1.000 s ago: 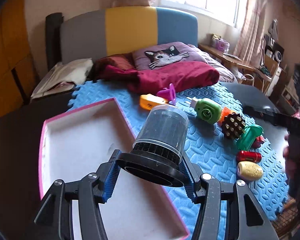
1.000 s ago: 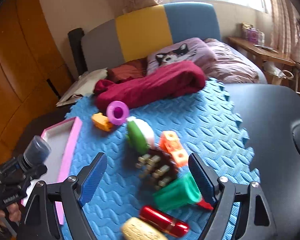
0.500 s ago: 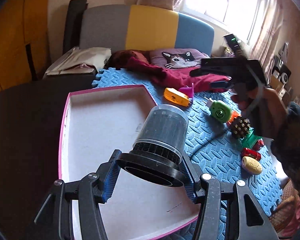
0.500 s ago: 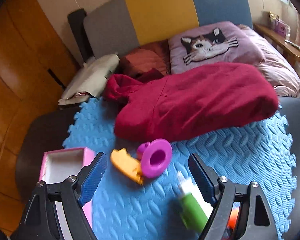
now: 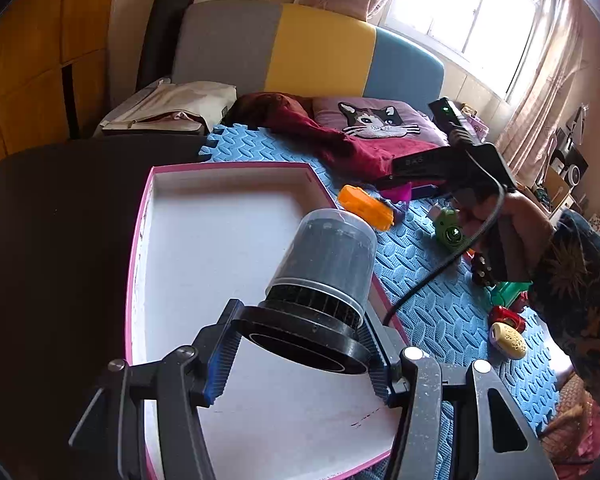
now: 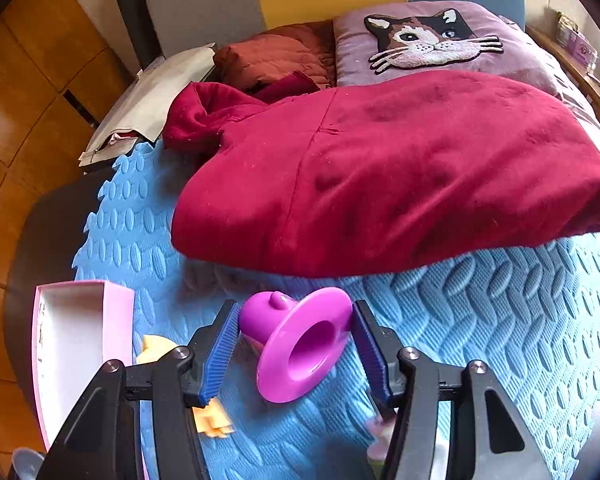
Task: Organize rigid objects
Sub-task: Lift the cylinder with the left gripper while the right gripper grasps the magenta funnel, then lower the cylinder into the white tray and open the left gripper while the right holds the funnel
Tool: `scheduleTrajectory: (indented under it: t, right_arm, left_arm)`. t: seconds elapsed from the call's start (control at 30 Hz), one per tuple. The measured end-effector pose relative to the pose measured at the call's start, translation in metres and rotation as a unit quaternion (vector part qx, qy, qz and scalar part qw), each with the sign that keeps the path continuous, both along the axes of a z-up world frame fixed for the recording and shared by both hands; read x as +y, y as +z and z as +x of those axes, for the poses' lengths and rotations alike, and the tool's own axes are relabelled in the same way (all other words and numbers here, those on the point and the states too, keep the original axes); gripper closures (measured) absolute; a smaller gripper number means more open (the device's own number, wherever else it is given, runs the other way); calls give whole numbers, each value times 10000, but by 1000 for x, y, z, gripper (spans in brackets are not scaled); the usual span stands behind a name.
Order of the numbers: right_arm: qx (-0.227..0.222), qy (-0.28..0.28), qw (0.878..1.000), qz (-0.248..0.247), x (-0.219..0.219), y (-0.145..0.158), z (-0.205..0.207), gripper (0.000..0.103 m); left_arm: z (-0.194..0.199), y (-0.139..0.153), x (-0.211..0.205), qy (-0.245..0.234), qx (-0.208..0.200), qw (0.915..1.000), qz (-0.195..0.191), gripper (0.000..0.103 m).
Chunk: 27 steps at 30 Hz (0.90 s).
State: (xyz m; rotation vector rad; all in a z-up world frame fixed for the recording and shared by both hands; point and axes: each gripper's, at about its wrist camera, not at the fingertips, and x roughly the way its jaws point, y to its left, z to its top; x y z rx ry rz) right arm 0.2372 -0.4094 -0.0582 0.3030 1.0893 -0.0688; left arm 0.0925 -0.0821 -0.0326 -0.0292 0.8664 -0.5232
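Left gripper (image 5: 300,356): blue-ribbed pads clamped on the wide black base flange of a dark cylindrical part with a translucent cap (image 5: 324,276). The part is tilted, cap end pointing away from the camera, and is held over the pink-rimmed tray (image 5: 228,166), above its white floor and toward the tray's right edge. Whether it touches the floor cannot be told.

Right gripper (image 6: 292,350): jaws at a medium gap, straddling the purple funnel-shaped piece (image 6: 296,344). The piece lies on its side on the blue foam mat (image 6: 480,320), flared mouth toward the camera, narrow end pointing away and left. Its flange rim looks to be touching the right pad; the left pad sits just beside the narrow body. A firm grip cannot be confirmed.

Positions relative to the tray:
- Purple piece: on the mat, right of the tray's far corner, as seen from the right wrist.
- Orange block (image 5: 366,206): on the mat just right of the tray's far right edge; in the right wrist view it is partly hidden behind the left pad.
- Green round toy (image 5: 450,234), red piece (image 5: 508,318) and cream oval piece (image 5: 508,340): farther right on the mat, well apart from the tray.
- Maroon blanket (image 6: 380,168): beyond the tray, overlapping the mat's far edge.
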Motion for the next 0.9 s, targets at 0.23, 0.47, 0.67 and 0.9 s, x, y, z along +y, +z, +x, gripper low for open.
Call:
scheduleTrajectory:
  t: [0.23,0.47,0.67,0.9]
  right_arm:
    - [-518,133,9986,-44,15,31,-32,46]
    - [-867,567,9946,-35,46,45,-96,46]
    - [-646,897,9937,-199,77,19,-148,46]
    - [-578,973,9912,-689,95,-13,-178,46]
  left_arm:
    - [-10,2,6,119,-52,9999,32,46]
    - [-24,12,17,328,-213,9992,83,46]
    - [-37,17,25,505,-332,9979,226,46]
    - [-49,19,30,651,-383,9964,383,46]
